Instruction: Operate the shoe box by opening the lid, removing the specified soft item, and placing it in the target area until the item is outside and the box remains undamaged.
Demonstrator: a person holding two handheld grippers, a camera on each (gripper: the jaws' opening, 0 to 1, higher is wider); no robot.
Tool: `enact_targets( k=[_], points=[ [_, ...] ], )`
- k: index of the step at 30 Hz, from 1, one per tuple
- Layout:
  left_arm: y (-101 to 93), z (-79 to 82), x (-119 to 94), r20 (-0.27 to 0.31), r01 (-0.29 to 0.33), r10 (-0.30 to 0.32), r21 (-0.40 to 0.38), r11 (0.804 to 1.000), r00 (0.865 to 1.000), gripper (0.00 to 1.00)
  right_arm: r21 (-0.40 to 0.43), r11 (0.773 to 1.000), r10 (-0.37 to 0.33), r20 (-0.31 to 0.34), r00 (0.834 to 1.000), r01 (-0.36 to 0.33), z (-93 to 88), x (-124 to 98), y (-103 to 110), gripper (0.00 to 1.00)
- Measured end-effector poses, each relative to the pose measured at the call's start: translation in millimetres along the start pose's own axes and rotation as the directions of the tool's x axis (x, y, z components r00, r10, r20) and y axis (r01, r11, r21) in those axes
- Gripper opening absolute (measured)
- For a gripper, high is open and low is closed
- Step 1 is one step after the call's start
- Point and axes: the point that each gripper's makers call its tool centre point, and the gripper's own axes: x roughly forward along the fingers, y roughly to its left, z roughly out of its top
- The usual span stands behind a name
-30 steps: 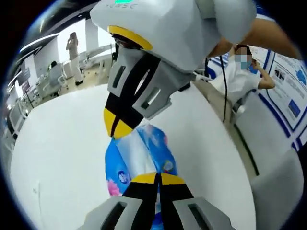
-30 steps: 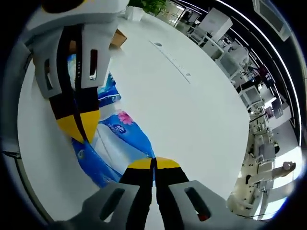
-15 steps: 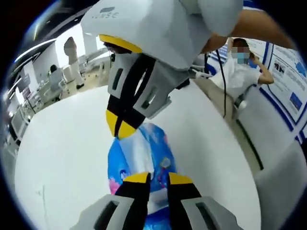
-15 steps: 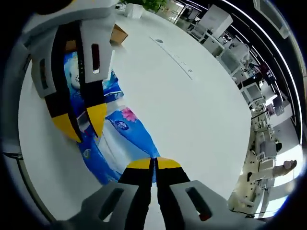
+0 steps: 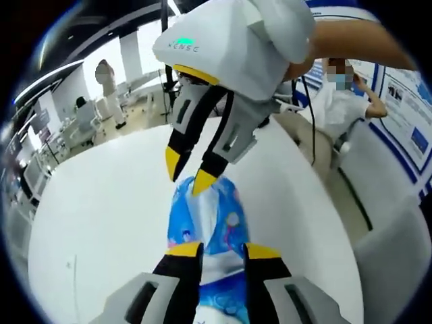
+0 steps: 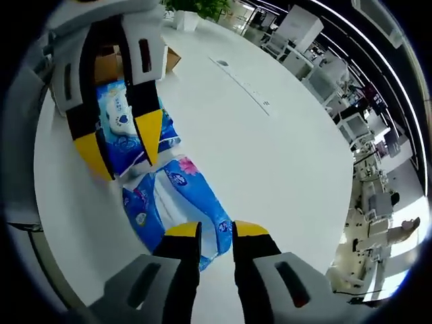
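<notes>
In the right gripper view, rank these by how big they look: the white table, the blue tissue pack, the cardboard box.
1. white table: largest by far.
2. blue tissue pack: mid-sized, lying near the camera.
3. cardboard box: looks smallest, but it sits farther off and is partly hidden behind the left gripper, so its rank against the pack is unsure.

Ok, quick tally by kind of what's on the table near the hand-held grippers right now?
Tissue packs: 2, a near one and a far one
Cardboard box: 1
Potted plant: 1
Total: 4
</notes>
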Motion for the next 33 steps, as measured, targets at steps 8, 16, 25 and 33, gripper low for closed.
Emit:
enact_targets(
  k=[8, 16, 25, 33],
  points=[
    [-1.9, 0.9, -22, 0.006, -0.029, 0.029, -0.039, 0.999, 1.000, 0.32, 0.048, 0.999, -0.010, 0.022, 1.000, 0.009, 5.8, -20, 5, 0.27],
    [-6.5, -1.7, -45, 0.014, -0.060, 0.061, -0.089, 0.994, 0.998, 0.41, 0.125, 0.991, -0.054, 0.062, 0.997, 0.045, 13.3, -43, 9, 0.37],
    [-10.3, 3.8, -82, 0.081, -0.111, 0.126, -0.165, 0.980, 0.989, 0.49, 0.175, 0.983, -0.083, 0.107, 0.991, 0.064, 22.3, -64, 23, 0.49],
    [-12.0, -9.7, -111, 0.085, -0.156, 0.177, -0.213, 0.965, 0.980, 0.58, 0.245, 0.967, -0.110, 0.145, 0.983, 0.072, 25.0, -80, 29, 0.56]
  ],
)
